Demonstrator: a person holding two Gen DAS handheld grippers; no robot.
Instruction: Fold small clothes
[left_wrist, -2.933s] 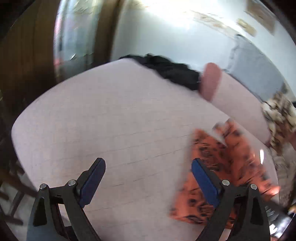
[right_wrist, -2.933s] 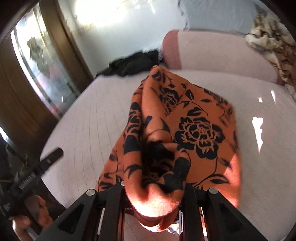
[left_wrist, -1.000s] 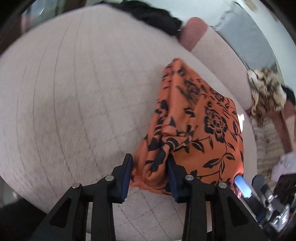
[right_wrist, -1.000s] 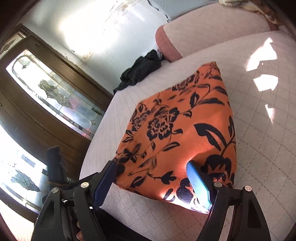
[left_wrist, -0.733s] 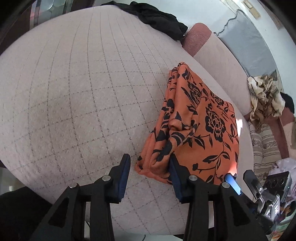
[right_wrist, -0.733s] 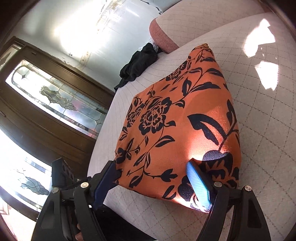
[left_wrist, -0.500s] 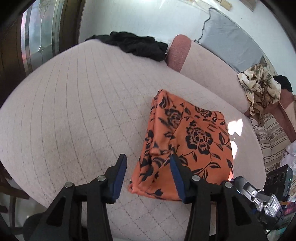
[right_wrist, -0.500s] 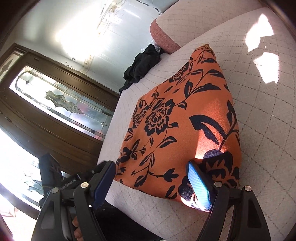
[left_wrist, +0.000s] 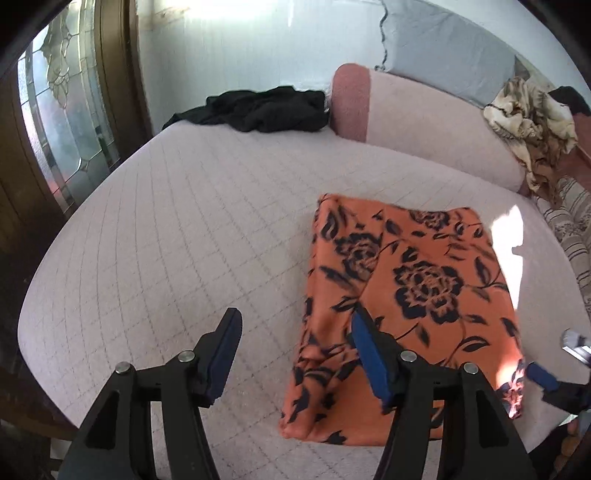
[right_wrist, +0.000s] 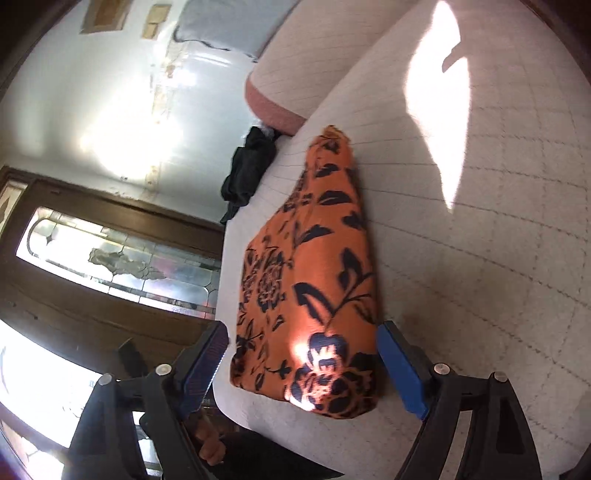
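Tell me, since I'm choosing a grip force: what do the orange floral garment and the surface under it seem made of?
The orange floral garment looks like soft, matte knit or fleece: rounded, thick folds, no sheen. The pale cover beneath appears to be quilted fabric, with stitched grid lines. Exact fibres can't be told.

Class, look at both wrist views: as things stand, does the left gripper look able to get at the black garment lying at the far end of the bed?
Probably yes. The left gripper is open and empty, and only bare quilted bedspread lies between it and the black garment. The folded orange floral garment sits off to its right, not in the way.
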